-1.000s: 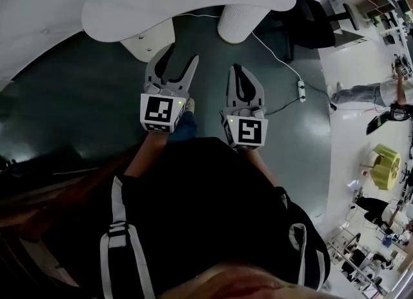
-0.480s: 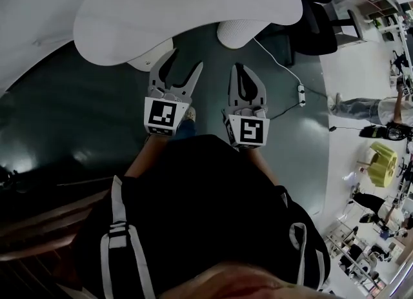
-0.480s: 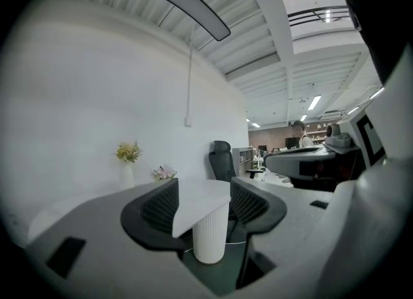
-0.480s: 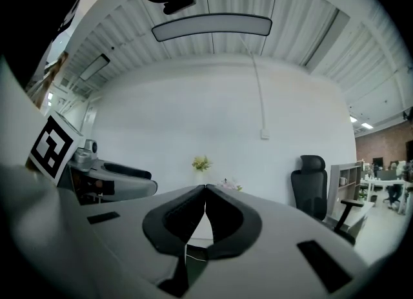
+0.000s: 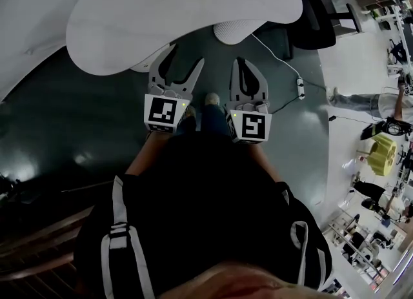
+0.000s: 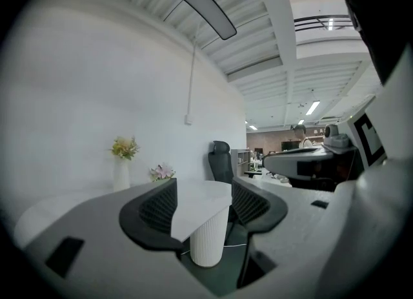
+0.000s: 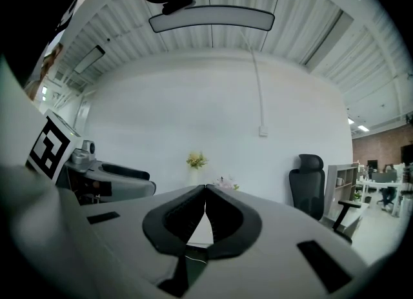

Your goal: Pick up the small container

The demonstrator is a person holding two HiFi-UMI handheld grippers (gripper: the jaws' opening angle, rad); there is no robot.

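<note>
Left hand-held gripper (image 5: 186, 57) jaws apart, just been opening, empty (white table (image 5: 181, 13) ahead); right hand-held gripper (image 5: 243, 62) clenched, empty.

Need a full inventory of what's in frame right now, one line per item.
table: 1, white, ahead of both tools
pedestal: 1, white, ribbed, under the table
vase: 1, white, holds flowers, on the table
pink flowers: 1 bunch, on the table, right of the vase
chair: 1, black, behind the table
power strip: 1, white, on the floor, right of the right tool
floor: dark green
yellow object: 1, far right, kind unclear
shoe: 1, pale, between the tools
left tool: grey, jaws apart and just been opening, nothing between them
right tool: grey, jaws together, empty
</note>
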